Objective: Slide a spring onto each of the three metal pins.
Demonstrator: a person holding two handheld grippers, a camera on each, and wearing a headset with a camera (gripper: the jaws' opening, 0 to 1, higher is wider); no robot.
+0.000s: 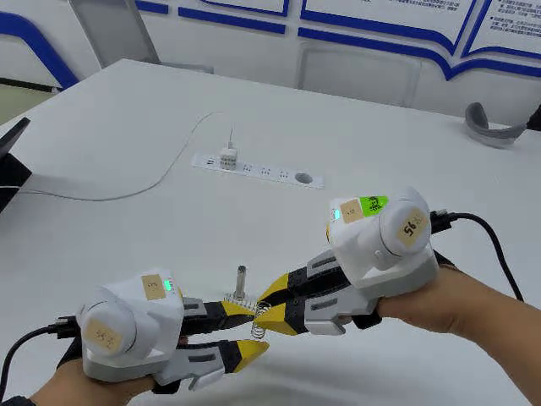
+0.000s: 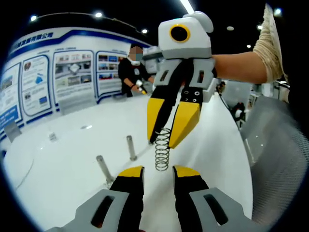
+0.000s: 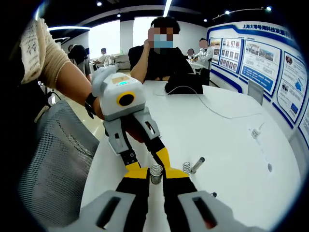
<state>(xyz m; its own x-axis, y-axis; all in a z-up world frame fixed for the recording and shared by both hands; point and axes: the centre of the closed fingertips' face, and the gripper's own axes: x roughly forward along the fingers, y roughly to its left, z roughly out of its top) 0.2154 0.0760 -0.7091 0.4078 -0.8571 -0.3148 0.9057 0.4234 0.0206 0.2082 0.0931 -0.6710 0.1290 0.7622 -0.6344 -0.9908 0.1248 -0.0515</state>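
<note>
The right gripper (image 3: 155,175) is clenched on a small steel spring (image 3: 155,173), just on the person's side of the upright pin (image 1: 241,279). This pin already carries another spring (image 1: 239,298) at its foot. The left gripper (image 2: 158,172) is released, and its jaws stand apart on both sides of the held spring's free end, also near the pin.

I judge the spring very light, elastic and slippery, so a hard pinch may shoot it away. It is better to hold it across the coils near one end, leaving the other end free for the pin.

A tan sticker (image 1: 412,225) on the right gripper bears handwriting I cannot read. The wall posters (image 3: 260,53), far behind the pin, show Chinese text that is too small to read.
</note>
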